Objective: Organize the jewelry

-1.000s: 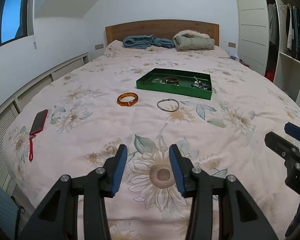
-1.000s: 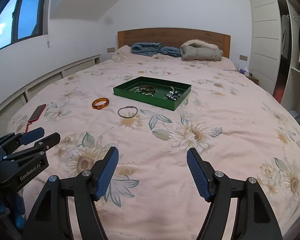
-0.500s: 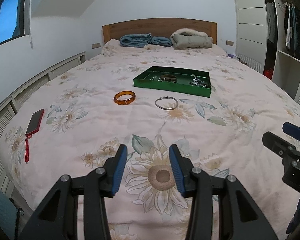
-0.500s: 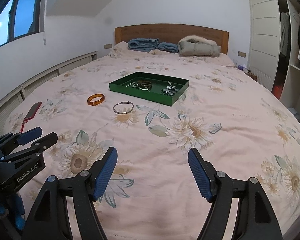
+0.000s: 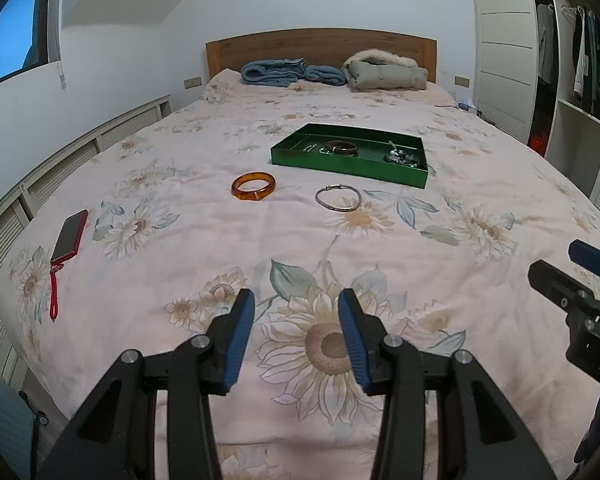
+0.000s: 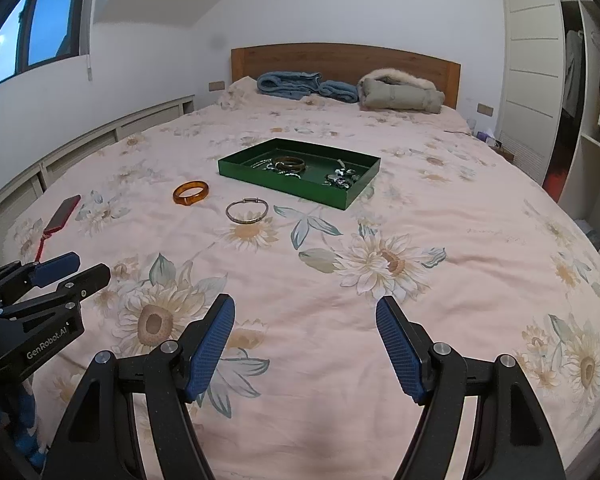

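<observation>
Both views advanced; only right wrist shows purple box [image 6: 485,135].

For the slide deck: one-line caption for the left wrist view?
Open left tongs above floral bedspread; amber bangle and silver bracelet lie short of the green tray.

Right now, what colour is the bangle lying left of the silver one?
Translucent amber-orange bangle; clearest in the left wrist view.

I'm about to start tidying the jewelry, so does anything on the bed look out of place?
Yes. Two bracelets lie loose on the bedspread in front of the green tray: an amber bangle and a silver bangle, while other pieces already sit inside it. A red phone lies near the left edge. Nothing looks spilled or damaged.
</observation>
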